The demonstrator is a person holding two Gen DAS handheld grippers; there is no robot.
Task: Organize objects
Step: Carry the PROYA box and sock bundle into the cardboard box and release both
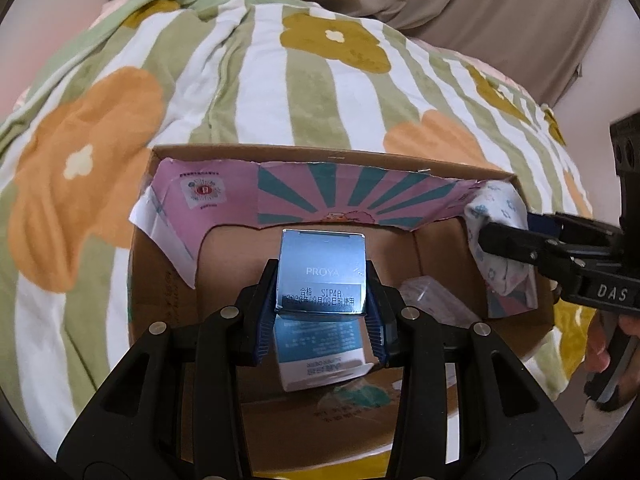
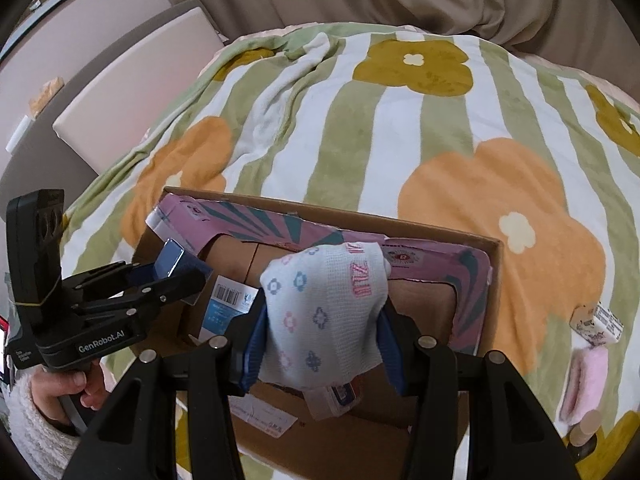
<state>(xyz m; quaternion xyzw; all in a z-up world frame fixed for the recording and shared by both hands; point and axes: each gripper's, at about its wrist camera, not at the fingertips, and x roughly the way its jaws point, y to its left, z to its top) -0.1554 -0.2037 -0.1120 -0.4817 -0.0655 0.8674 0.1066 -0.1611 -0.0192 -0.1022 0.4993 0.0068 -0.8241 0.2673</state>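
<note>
The left tongs (image 1: 322, 280) were closed on a blue box (image 1: 322, 268), one blue pad pressed against each side of it. The box carried the printed word PROYA and a date stamp on its upper face. It was held above the open cardboard box (image 1: 336, 158), over the interior and clear of the floor of it.

The right tongs (image 2: 324, 320) were closed on a white cloth item (image 2: 320, 304) printed with small flowers and pink lettering. The cloth bulged between the pads and hung over the near part of the cardboard box. In the left wrist view the same cloth appeared at the right inner corner of the box, pinched by the black fingers.

The cardboard box rested on a bed covered by a striped green-and-white blanket (image 1: 280, 92) with orange and olive flowers. A pink printed liner (image 1: 224, 200) with teal rays ran along the far inner wall of the box. A second blue-and-white carton (image 1: 320, 356) lay inside the box beneath the held blue box.

Outside the box, on the blanket to the right, lay a small printed packet (image 2: 598, 326) and a pink fluffy item (image 2: 584, 380). A person's hand (image 2: 64, 392) in a white fleece sleeve gripped the handle of the left tongs.
</note>
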